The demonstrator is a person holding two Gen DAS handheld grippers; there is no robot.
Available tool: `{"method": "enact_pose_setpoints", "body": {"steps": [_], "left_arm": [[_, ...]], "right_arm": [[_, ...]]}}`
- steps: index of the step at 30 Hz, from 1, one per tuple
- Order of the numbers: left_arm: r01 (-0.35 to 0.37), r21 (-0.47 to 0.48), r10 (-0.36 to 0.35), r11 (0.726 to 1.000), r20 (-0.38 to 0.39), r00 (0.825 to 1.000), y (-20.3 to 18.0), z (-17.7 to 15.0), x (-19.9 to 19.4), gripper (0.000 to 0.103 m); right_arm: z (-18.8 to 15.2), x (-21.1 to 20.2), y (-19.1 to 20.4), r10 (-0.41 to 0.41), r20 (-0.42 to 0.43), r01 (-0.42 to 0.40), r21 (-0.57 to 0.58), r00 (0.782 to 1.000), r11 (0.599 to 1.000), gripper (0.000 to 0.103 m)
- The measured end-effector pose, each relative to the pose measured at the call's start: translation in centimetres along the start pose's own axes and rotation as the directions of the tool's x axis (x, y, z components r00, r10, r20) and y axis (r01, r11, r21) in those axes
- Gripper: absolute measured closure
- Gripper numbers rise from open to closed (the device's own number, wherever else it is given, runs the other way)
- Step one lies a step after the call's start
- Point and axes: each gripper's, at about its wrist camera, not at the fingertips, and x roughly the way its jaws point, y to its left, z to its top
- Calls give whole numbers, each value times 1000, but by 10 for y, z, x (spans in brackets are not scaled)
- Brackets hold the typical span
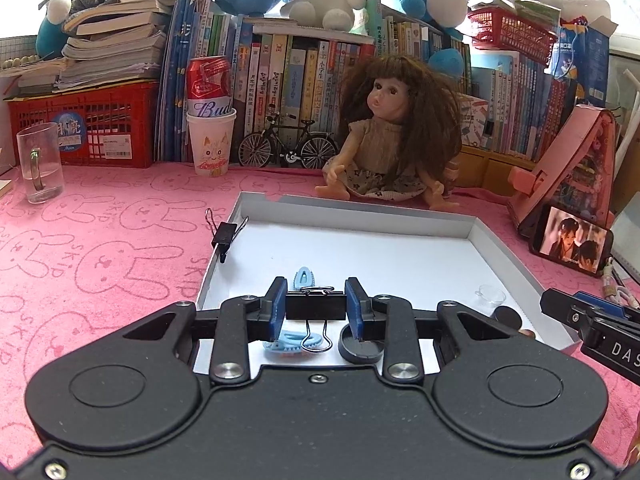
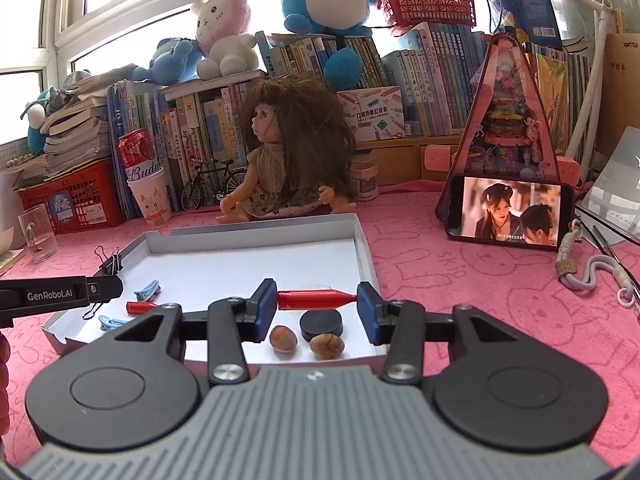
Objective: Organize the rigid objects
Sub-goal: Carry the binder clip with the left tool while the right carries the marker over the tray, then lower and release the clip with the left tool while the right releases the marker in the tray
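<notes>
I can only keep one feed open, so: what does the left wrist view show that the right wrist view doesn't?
Left wrist only: the left gripper shut on a black binder clip.

Right wrist only: the right gripper holding a red pen end to end, and two nuts.

Both: the white tray, blue hair clips, a black puck, and a second binder clip on the tray's rim.

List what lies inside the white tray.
Inside the white tray: two blue hair clips, red cap, black disc, two nuts. The grippers hide parts of the floor.
</notes>
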Motion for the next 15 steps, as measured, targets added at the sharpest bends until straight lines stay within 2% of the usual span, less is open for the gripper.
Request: {"method": "enact_pose_setpoints", "body": {"steps": [11,15], "left_arm": [[-51,56,51,997,2,999,-9,21,35,74],[-58,46,58,997,-7,998,-8,29,47,74]], "right_arm": [[9,27,0,4,-3,-4,13,1000,1000,54],[15,39,-2,1,-3,-1,16,1000,1000,54]]}}
